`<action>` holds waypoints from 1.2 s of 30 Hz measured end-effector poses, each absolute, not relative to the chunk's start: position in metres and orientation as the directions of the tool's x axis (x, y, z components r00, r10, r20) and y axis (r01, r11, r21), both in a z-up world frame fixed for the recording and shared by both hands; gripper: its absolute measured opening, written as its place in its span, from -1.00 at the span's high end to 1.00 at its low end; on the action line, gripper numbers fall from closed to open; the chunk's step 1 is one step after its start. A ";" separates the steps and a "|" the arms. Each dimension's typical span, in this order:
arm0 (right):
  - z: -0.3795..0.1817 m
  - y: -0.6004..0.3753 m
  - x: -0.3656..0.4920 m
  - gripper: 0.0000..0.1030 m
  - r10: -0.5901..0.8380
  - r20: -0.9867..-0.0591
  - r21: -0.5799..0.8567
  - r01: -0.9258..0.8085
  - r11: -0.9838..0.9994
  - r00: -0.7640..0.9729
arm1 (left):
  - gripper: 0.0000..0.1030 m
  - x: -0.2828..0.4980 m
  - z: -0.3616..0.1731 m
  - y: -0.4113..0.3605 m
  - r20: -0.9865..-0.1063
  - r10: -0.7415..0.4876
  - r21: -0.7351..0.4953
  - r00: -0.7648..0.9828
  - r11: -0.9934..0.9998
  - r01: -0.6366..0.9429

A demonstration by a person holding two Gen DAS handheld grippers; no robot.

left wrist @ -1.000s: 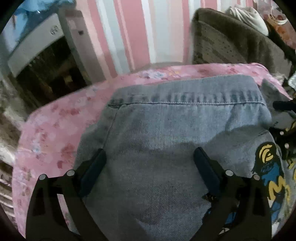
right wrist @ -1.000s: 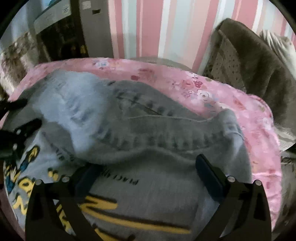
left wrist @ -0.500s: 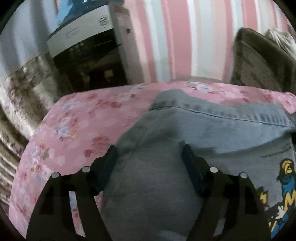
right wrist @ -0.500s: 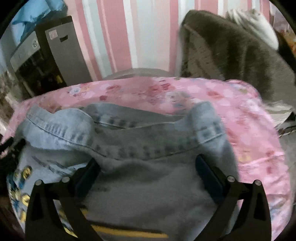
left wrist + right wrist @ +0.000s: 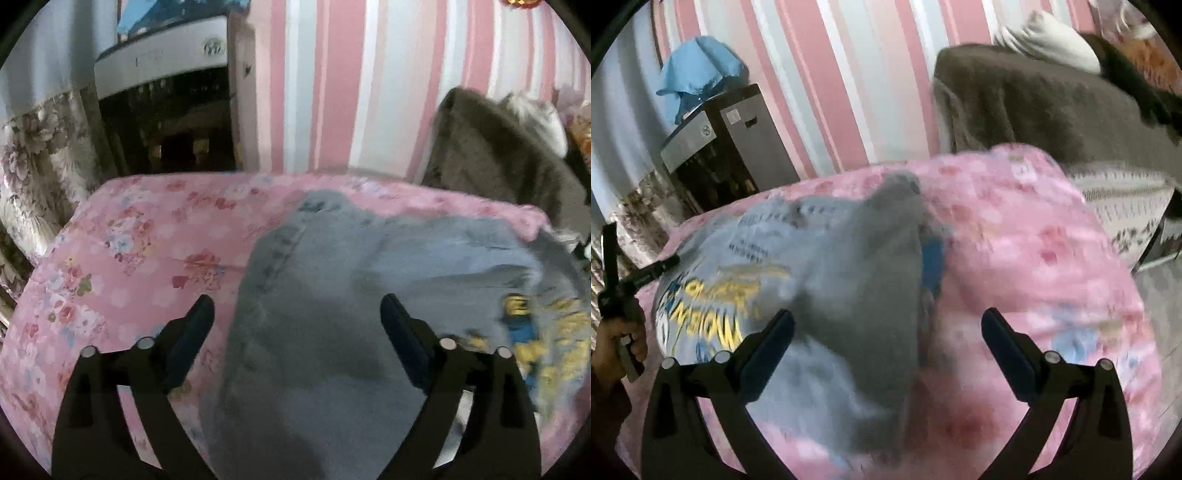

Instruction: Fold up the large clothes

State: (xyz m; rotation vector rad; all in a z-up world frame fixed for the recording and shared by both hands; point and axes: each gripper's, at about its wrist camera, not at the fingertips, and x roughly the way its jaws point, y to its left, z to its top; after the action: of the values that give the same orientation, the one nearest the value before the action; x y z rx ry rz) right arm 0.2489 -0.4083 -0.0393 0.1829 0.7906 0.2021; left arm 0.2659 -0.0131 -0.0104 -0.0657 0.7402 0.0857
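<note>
Denim, grey-blue and washed, fills the lower middle of both views: the jacket (image 5: 332,295) lies on the pink floral cover (image 5: 140,258), gathered into a compact bundle and not spread flat. In the left wrist view its stitched hem runs up from the lower centre, and a yellow and blue print (image 5: 535,328) shows at the right edge of the frame. In the right wrist view the same jacket (image 5: 849,277) sits left of centre, with a darker flap laid over the lighter printed part.

The left gripper (image 5: 297,321) has its jaws spread wide apart above the cloth and grips nothing. The right gripper (image 5: 886,332) is also released, with one finger over the denim and the other over the bare cover. At the far left of the right view, a hand (image 5: 617,343) holds the other tool.

I judge that the main folds are already made, because the edges are brought inward and layers overlap. The bundle looks still uneven, with a raised ridge near the top, but the blur hides details. What probably remains is a last fold or some smoothing.
</note>
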 end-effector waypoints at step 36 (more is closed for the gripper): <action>0.057 -0.245 0.243 0.39 0.615 -0.427 0.449 -0.436 0.780 0.663 | -0.94 0.242 0.001 -0.067 -0.687 -0.107 -0.044 0.719 0.993 0.105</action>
State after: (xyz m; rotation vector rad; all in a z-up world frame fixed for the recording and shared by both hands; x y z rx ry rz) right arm 0.2426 -0.2451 0.0566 0.3228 0.5969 0.6055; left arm 0.2422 -0.0671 0.0009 -0.0023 0.7595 -0.1171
